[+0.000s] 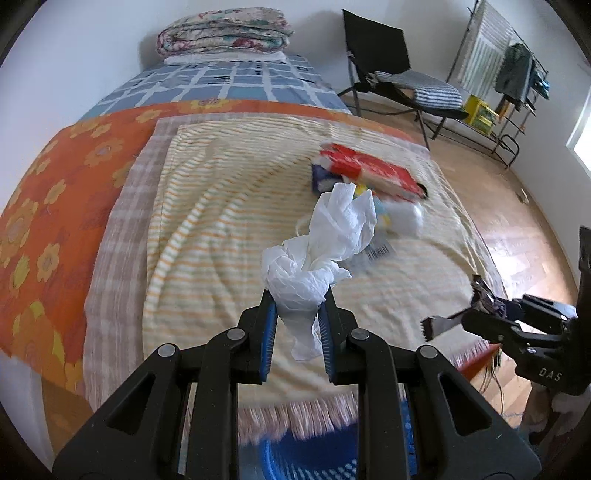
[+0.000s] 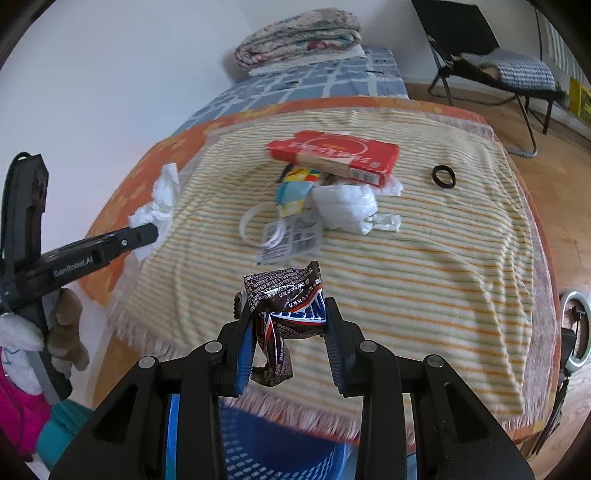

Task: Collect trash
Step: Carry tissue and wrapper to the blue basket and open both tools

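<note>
My left gripper (image 1: 297,299) is shut on a crumpled white tissue (image 1: 321,240), held above the near edge of the bed; it also shows at the left of the right wrist view (image 2: 147,229) with the tissue (image 2: 160,201). My right gripper (image 2: 290,314) is shut on a brown candy wrapper (image 2: 286,306), also above the near edge; it shows at the right of the left wrist view (image 1: 476,295). A blue mesh basket (image 2: 280,450) sits below both grippers, also seen in the left wrist view (image 1: 314,458). More trash lies mid-bed: a red box (image 2: 332,153), a white plastic bag (image 2: 347,206), a label tag (image 2: 291,236).
The bed has a striped yellow blanket (image 2: 424,277) over an orange flowered sheet (image 1: 55,184). A black hair tie (image 2: 443,176) lies at the right. A folded quilt (image 1: 221,33) sits at the bed's head. A black chair (image 1: 388,74) and drying rack (image 1: 509,74) stand on the wooden floor.
</note>
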